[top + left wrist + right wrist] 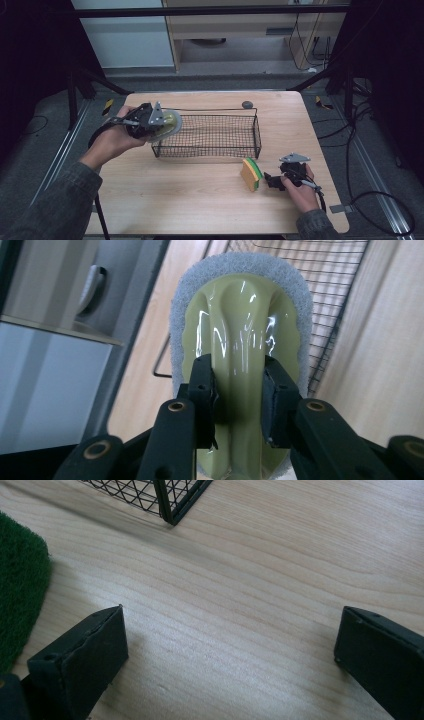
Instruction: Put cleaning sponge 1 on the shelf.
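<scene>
A scrubber (240, 315) with a glossy olive handle and a pale grey pad is clamped by its handle in my left gripper (239, 385), which is shut on it. In the high view that gripper (159, 125) holds the scrubber (171, 122) in the air at the left end of a black wire basket (205, 156). A yellow sponge with a green scouring face (251, 174) stands on edge on the table just right of centre. My right gripper (270, 181) rests just right of it, open, with bare wood between its jaws (230, 630); the sponge's green face (20, 580) lies left of the jaws.
The basket (325, 285) looks empty; its near corner (167, 500) shows ahead of the right gripper. A small dark grey round object (247, 104) sits at the table's far edge behind the basket. Dark stands and cables flank the wooden table (200, 210).
</scene>
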Action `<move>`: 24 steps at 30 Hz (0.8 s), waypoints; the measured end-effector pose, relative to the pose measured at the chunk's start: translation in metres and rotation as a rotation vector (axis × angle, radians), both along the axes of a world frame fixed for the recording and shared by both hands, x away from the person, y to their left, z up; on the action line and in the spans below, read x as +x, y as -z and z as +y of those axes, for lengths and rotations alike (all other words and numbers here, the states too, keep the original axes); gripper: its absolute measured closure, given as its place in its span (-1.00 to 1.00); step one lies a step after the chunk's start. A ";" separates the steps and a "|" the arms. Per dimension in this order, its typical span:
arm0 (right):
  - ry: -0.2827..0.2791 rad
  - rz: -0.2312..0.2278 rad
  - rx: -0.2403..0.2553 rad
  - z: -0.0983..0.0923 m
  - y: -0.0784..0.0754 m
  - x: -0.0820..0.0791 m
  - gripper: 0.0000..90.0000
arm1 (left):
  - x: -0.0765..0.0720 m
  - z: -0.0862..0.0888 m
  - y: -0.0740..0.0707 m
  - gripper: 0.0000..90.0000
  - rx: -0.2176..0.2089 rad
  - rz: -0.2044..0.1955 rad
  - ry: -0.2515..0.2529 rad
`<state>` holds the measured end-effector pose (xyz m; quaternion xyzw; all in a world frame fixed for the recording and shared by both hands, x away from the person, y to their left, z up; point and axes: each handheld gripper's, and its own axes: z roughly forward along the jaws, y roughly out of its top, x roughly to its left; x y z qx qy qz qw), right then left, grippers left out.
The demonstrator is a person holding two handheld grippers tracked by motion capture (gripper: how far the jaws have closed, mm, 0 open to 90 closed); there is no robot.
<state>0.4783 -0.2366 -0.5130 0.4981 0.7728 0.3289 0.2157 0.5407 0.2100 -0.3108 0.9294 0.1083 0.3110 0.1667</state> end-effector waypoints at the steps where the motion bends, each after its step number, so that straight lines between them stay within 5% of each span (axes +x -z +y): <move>1: 0.000 0.000 0.000 0.000 0.000 0.000 -0.98 | 0.004 -0.002 -0.001 0.57 0.006 -0.004 -0.001; 8: -0.007 0.001 -0.002 -0.001 0.000 0.000 -0.98 | 0.038 -0.021 -0.007 0.57 0.049 -0.059 0.021; 24: -0.004 0.001 0.001 -0.001 0.000 -0.001 -0.98 | 0.062 -0.038 -0.002 0.57 0.043 -0.073 0.051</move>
